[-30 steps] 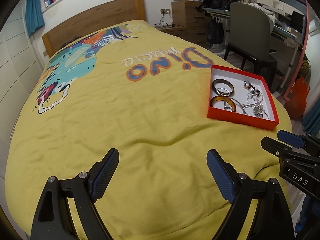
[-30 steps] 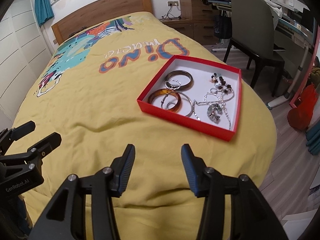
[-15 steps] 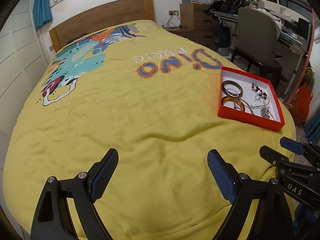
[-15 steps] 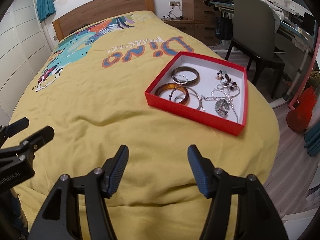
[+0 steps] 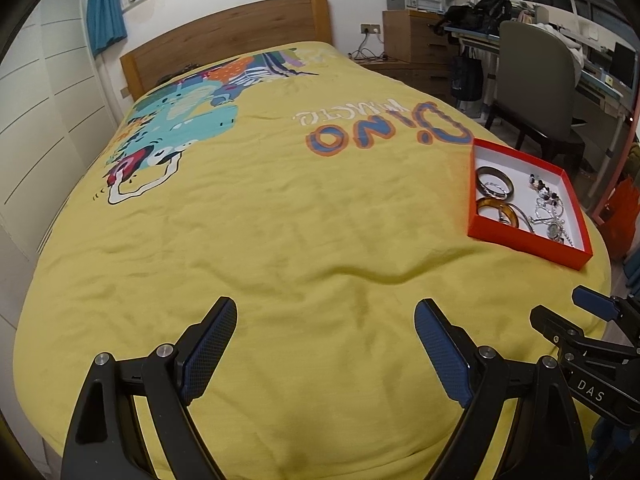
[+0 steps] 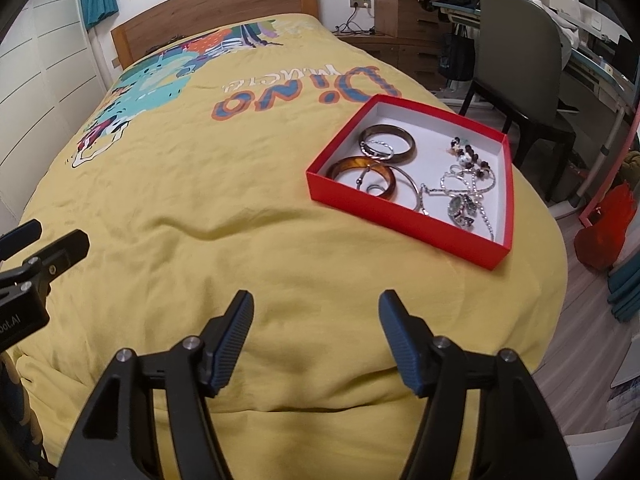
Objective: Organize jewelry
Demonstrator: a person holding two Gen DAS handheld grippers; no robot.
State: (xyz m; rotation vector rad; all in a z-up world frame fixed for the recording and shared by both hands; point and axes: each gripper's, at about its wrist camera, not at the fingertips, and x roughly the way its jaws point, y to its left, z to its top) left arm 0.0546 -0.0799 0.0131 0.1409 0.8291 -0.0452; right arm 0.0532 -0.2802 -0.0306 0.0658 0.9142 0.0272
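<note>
A red box (image 6: 404,214) with a white inside lies on the right side of the yellow bedspread (image 6: 200,184). In it lie a dark bangle (image 6: 387,140), an amber bangle (image 6: 362,176), silver rings, a bead bracelet (image 6: 468,156) and silver chains with a watch (image 6: 460,206). The box also shows in the left wrist view (image 5: 520,236). My right gripper (image 6: 316,336) is open and empty above the bed's foot, short of the box. My left gripper (image 5: 324,340) is open and empty, to the left of the box.
A wooden headboard (image 5: 228,40) stands at the far end. A grey chair (image 6: 516,40) and a desk (image 5: 600,76) stand right of the bed. White wardrobe doors (image 5: 48,100) run along the left. A red bag (image 6: 608,232) lies on the floor.
Both grippers have drawn back and up from the bed, so the box looks farther away. The right gripper's jaws have opened wider. The jewelry has not moved.
</note>
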